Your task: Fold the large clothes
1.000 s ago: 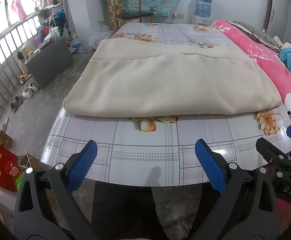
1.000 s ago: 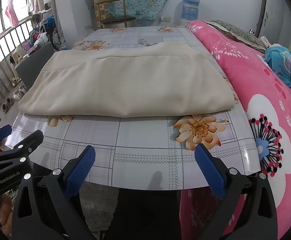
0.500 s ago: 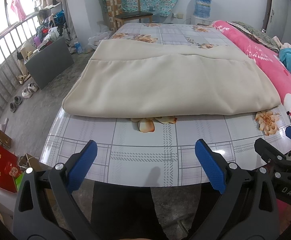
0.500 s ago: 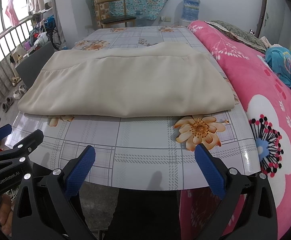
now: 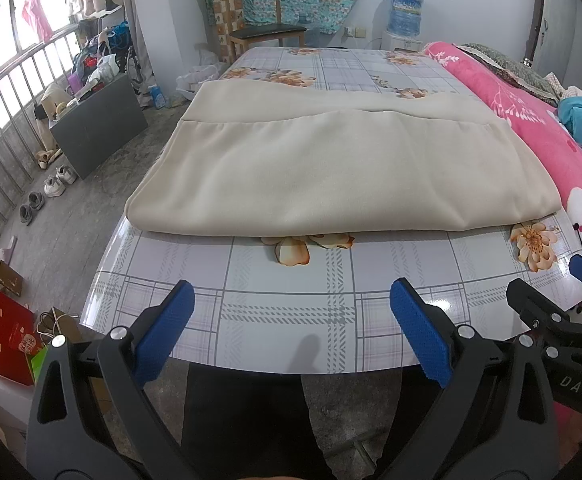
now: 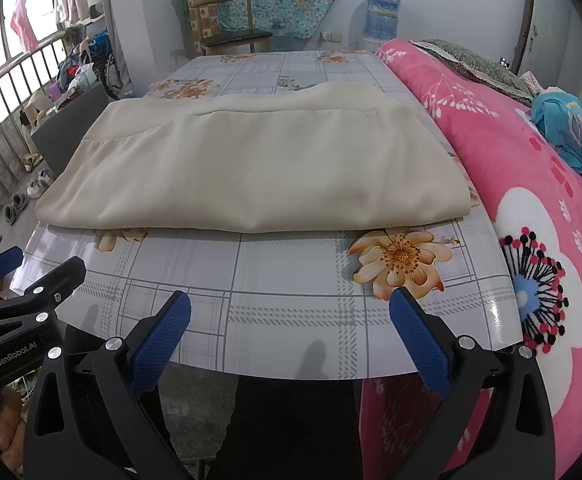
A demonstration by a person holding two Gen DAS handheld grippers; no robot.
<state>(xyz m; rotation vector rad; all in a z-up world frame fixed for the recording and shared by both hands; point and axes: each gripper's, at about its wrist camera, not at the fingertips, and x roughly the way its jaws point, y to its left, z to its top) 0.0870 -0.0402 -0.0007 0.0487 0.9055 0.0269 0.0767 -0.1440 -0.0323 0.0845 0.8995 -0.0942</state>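
Observation:
A large beige garment (image 5: 343, 168) (image 6: 251, 172) lies folded flat across the middle of the floral plaid table (image 5: 291, 304) (image 6: 291, 292), its folded edge facing me. My left gripper (image 5: 291, 312) hovers open at the table's near edge, well short of the cloth, nothing between its blue pads. My right gripper (image 6: 289, 320) is open too, level with the near edge and to the right of the left one. Each view catches the other gripper at its side.
A pink flowered blanket (image 6: 551, 208) on a bed borders the table's right side, with a blue garment (image 6: 571, 132) on it. On the left floor are a dark box (image 5: 99, 124), shoes (image 5: 55, 184) and a red bag (image 5: 11, 344). A chair (image 5: 259, 28) stands beyond the table.

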